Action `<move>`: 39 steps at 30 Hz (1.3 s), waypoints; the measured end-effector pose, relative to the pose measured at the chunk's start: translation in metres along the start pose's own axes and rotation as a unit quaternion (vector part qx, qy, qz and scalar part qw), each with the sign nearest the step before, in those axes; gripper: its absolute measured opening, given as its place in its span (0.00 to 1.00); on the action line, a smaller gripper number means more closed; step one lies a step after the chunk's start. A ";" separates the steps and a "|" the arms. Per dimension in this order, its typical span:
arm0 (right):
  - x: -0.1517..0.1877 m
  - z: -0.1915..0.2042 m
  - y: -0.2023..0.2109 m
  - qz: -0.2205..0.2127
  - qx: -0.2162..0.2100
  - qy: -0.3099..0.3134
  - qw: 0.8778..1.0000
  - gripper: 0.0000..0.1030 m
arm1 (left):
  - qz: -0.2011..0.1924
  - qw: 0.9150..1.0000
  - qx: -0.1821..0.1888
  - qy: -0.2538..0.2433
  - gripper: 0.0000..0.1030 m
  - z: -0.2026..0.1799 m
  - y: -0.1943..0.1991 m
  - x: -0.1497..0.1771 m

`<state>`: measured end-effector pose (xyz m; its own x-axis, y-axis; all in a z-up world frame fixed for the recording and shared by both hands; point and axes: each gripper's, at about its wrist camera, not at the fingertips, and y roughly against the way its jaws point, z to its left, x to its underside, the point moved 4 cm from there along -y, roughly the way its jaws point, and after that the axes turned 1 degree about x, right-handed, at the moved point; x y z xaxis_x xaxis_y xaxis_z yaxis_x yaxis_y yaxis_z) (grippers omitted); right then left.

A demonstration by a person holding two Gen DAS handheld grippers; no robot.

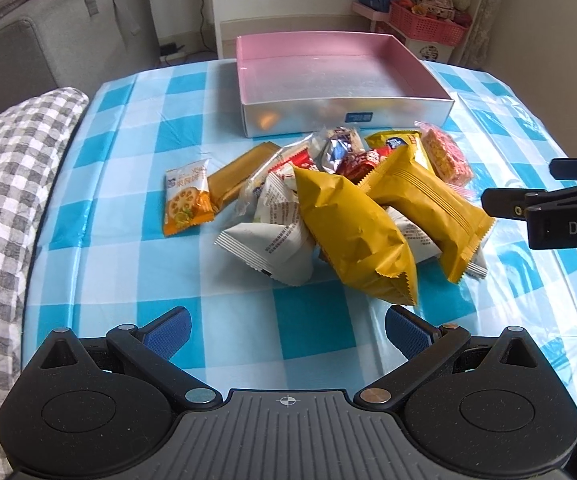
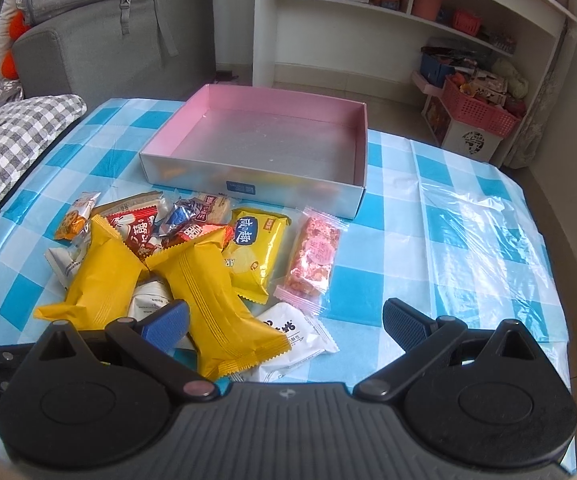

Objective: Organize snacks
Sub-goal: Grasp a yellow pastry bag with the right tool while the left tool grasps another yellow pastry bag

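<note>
My left tool (image 1: 286, 330) hangs wide apart over the checked blue cloth on the desk (image 1: 136, 184), holding nothing. My right tool (image 2: 286, 322) is spread wide too, just above the near edge of the snack pile (image 2: 192, 256), its left pad beside a yellow packet (image 2: 216, 300). The pile lies loose in front of the pink-lined box (image 2: 256, 184), which has only a small blue label on its front wall, too small to read. I can read "DAS" on the right tool's side in the left view. A white packet (image 2: 292, 340) and a pink bar (image 2: 314, 256) carry Chinese print.
</note>
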<state>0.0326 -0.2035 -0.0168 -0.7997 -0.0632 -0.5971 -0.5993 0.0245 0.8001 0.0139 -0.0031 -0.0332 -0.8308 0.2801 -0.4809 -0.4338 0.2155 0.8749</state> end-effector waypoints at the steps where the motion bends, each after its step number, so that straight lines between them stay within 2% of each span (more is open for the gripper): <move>1: -0.001 -0.002 -0.002 0.006 -0.009 -0.004 1.000 1.00 | 0.000 1.000 0.006 -0.005 1.00 -0.001 0.001 0.000; 9: -0.005 0.010 -0.009 0.035 -0.058 0.025 0.997 0.87 | -0.036 0.999 0.023 -0.008 1.00 -0.004 0.016 -0.013; 16: -0.007 0.016 -0.022 0.054 -0.095 0.033 0.993 0.72 | -0.048 0.998 0.047 -0.003 0.95 -0.017 0.006 -0.027; 22: -0.008 0.018 -0.035 0.069 -0.112 0.024 0.991 0.61 | -0.044 0.997 0.060 0.014 0.82 -0.023 -0.011 -0.034; 29: -0.005 0.026 -0.044 0.076 -0.109 0.040 0.990 0.56 | -0.033 0.998 0.053 0.025 0.58 -0.023 -0.029 -0.034; 36: -0.003 0.030 -0.051 0.078 -0.104 0.042 0.991 0.53 | -0.042 0.998 0.036 0.009 0.50 -0.027 -0.031 -0.032; 38: -0.002 0.032 -0.052 0.077 -0.102 0.048 0.991 0.46 | -0.044 0.998 0.034 0.007 0.48 -0.027 -0.030 -0.032; 39: -0.002 0.032 -0.052 0.078 -0.101 0.049 0.991 0.45 | -0.045 0.998 0.033 0.009 0.46 -0.026 -0.030 -0.032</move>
<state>0.0642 -0.1723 -0.0588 -0.8685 -0.1717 -0.4649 -0.4417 -0.1575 0.8832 0.0444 -0.0431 -0.0426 -0.7959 0.2408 -0.5555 -0.4835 0.2995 0.8225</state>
